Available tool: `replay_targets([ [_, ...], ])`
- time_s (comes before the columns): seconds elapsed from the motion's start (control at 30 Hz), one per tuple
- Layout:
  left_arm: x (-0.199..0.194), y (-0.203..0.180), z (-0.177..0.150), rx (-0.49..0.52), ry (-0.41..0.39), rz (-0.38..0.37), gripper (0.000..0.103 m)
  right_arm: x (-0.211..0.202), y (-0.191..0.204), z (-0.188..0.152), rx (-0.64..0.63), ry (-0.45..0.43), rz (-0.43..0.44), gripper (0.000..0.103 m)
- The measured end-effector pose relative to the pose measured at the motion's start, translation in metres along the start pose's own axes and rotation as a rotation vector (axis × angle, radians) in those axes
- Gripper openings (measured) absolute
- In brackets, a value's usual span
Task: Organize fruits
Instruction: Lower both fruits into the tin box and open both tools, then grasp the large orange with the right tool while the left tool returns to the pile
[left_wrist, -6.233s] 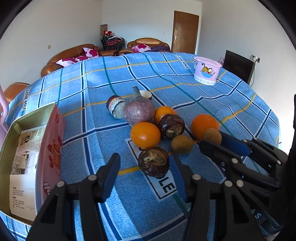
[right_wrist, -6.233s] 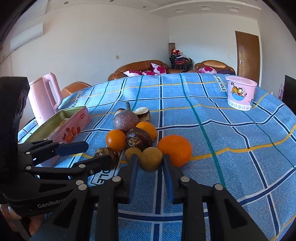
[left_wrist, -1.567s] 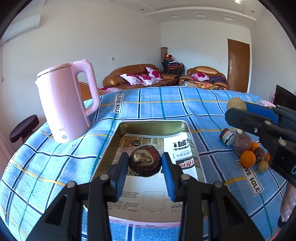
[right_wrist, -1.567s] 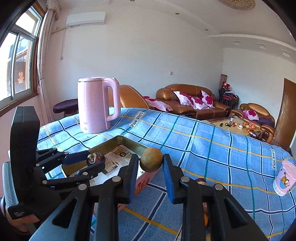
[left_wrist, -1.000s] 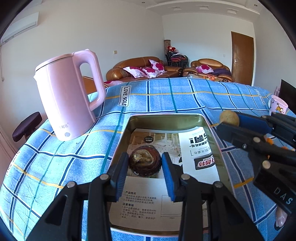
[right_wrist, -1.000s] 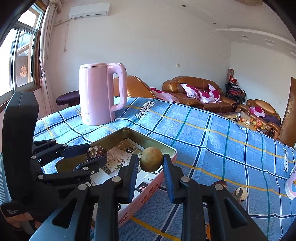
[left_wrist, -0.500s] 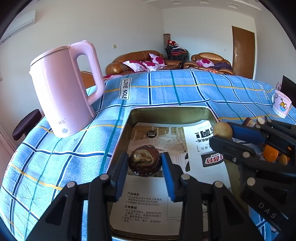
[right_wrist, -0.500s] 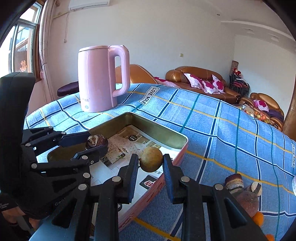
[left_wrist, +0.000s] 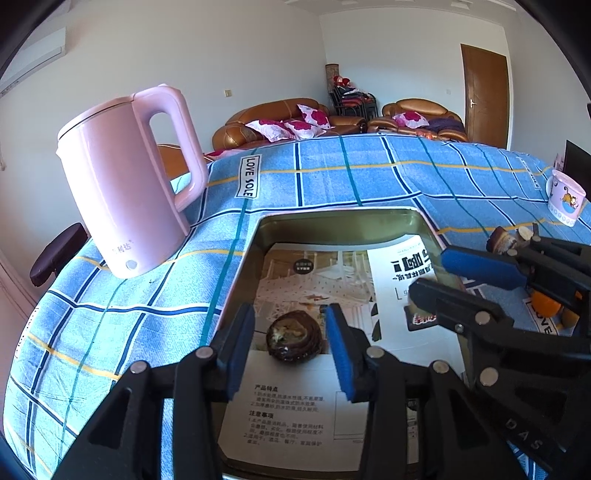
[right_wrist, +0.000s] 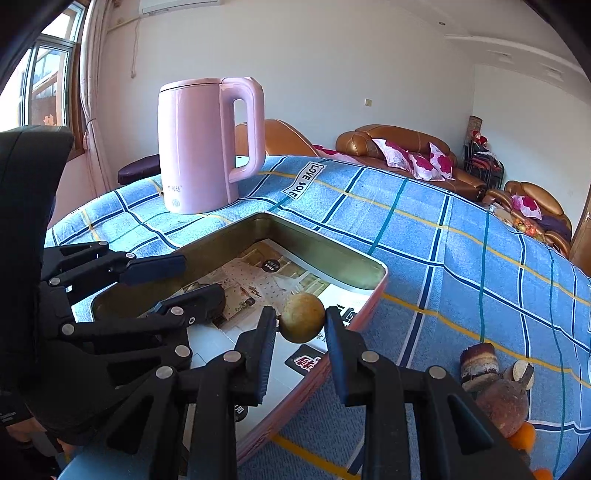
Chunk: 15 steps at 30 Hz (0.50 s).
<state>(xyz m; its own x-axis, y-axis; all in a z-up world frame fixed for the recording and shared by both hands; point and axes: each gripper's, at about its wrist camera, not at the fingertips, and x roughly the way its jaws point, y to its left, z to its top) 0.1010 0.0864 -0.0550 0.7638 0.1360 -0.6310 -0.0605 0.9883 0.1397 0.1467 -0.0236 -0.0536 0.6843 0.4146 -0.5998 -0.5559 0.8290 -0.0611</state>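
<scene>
fruit sorting is at the drop-off stage. my left gripper (left_wrist: 290, 349) hangs over the tin box (left_wrist: 343, 225), its fingers spread wider than the dark wrinkled fruit (left_wrist: 295, 339) that sits between them on the printed paper (left_wrist: 314, 406) lining the box floor. there is a gap on both sides, so i judge that fruit released and resting, not held.

my right gripper (right_wrist: 301, 328) has its fingers pressed against both sides of the small tan round fruit (right_wrist: 302, 318). it is carried just inside the box's near rim, above the paper, and i read it as not yet set down. holding it low over the lining makes sense: a round fruit dropped from height would roll, and the paper gives it little to catch on.

the two grippers sit close together over the same box, so i would let the left one back out before the right one opens, to avoid a knock.

outside the box, on the blue checked cloth (right_wrist: 461, 266) covering the surface, more fruit waits: a brown cut piece (right_wrist: 478, 363), a large purplish fruit (right_wrist: 504, 404) and an orange (right_wrist: 522, 435), partly hidden behind my right fingers. a pink kettle (right_wrist: 203, 147) stands beyond the box, apart from it, and a small printed cup (left_wrist: 565, 201) sits at the far edge.
</scene>
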Motion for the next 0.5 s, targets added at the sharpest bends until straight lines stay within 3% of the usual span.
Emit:
replay_targets([
  [0.2,-0.013,0.007,-0.004,-0.042,-0.028,-0.016,0.068,-0.009,-0.01,-0.004,0.043,-0.025,-0.013,0.052],
  [0.3,-0.029,0.0,-0.003,-0.046,-0.07,-0.038,0.079,-0.024,-0.015,-0.011,0.045,-0.029,-0.03,0.053],
  [0.5,-0.052,-0.039,-0.002,-0.022,-0.114,-0.135,0.087,-0.073,-0.043,-0.044,0.073,-0.054,-0.135,0.057],
])
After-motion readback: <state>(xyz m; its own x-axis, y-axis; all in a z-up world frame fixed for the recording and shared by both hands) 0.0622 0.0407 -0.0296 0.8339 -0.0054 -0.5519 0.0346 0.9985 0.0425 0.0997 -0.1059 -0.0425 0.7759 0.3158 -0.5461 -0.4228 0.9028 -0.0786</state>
